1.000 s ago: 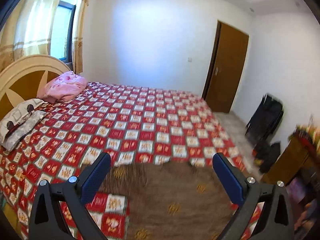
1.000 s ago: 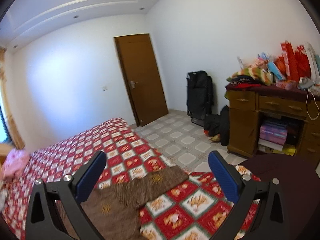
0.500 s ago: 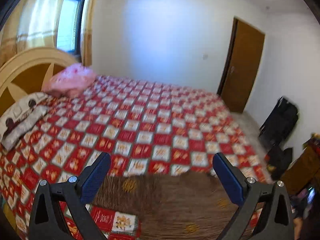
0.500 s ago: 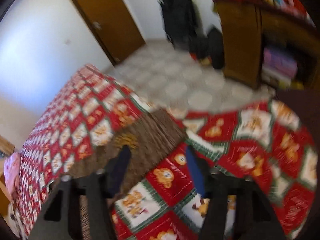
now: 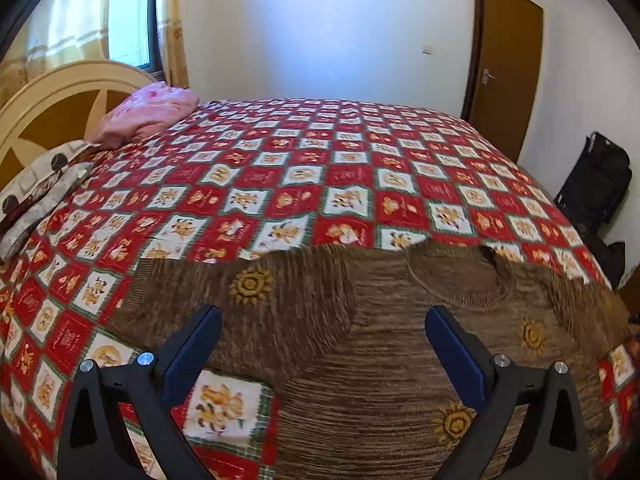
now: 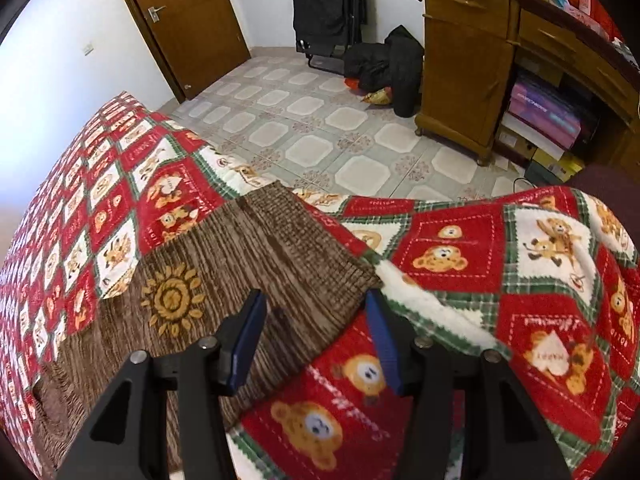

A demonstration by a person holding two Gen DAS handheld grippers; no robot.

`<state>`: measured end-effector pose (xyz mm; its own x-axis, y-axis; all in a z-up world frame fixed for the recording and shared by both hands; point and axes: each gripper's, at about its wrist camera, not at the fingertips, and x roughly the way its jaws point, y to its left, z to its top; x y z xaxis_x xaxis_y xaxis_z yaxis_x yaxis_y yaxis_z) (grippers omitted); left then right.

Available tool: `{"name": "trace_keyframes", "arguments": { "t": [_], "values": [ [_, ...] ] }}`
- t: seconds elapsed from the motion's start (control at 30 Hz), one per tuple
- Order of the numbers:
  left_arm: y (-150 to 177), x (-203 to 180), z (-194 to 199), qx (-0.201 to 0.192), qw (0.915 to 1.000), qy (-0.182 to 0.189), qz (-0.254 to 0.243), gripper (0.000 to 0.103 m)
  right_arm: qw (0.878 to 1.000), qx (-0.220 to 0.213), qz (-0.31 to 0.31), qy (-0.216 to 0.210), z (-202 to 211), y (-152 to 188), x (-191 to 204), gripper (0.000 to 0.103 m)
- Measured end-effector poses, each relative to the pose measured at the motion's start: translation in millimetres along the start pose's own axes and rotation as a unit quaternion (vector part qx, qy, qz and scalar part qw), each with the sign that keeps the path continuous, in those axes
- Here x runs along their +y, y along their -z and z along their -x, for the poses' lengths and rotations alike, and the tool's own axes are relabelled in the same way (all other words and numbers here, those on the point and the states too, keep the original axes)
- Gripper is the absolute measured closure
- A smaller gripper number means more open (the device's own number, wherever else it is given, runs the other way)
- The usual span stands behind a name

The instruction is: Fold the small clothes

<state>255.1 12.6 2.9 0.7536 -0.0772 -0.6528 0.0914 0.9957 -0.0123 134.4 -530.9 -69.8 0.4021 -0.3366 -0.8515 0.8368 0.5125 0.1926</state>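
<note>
The brown knitted sweater with yellow sun motifs (image 6: 256, 264) is spread below both claws. The right gripper (image 6: 316, 340) is closing over its sleeve edge – the red teddy-bear blanket (image 6: 500, 280) beneath may be pinched too. The left gripper (image 5: 320, 356) is held wide, empty.

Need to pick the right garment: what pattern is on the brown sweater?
Yellow sunflower motifs on the brown sweater; clearest in the left wrist view.

Bright daylight from the window (image 5: 128, 16); slight blur; fisheye-bent edges
</note>
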Motion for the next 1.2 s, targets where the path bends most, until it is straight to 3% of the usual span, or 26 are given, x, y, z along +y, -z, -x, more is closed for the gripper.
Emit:
{"name": "trace_keyframes", "arguments": {
  "t": [0.07,0.27,0.37,0.63,0.8,0.93,1.03,1.2],
  "values": [
    [7.1,-7.7,-5.4,0.003,0.9998,-0.005,-0.017,0.001,1.0,-0.005,0.017,0.01,-3.5,-0.7,4.3,0.087],
    [24.8,-13.1,-20.2,0.026,0.9994,0.014,-0.02,0.001,0.998,-0.041,0.005,-0.043,9.5,-4.5,-3.1,0.093],
    [27.6,-12.0,-24.6,0.03,0.9994,0.009,-0.017,0.001,0.996,-0.064,0.038,-0.058,26.3,-4.4,9.2,0.093],
    [25.1,-5.9,-15.6,0.017,0.9996,0.02,-0.011,0.001,0.986,-0.069,0.118,-0.099,47.0,7.0,62.6,0.094],
    [24.0,1.7,-8.8,0.011,0.9997,0.023,-0.005,0.001,0.96,-0.083,0.227,-0.143,81.0,52.6,139.6,0.094],
    [27.0,11.1,-4.0,0.009,0.9997,0.021,0.002,0.001,0.926,-0.069,0.315,-0.197,96.0,112.3,205.8,0.094],
    [29.8,19.4,-2.0,0.011,0.9998,0.016,0.008,0.001,0.904,-0.057,0.367,-0.211,87.4,161.3,240.2,0.094],
    [34.5,31.6,-4.2,0.02,0.9996,0.01,0.017,0.001,0.883,-0.023,0.415,-0.216,57.6,223.1,263.3,0.093]
  ]
}}
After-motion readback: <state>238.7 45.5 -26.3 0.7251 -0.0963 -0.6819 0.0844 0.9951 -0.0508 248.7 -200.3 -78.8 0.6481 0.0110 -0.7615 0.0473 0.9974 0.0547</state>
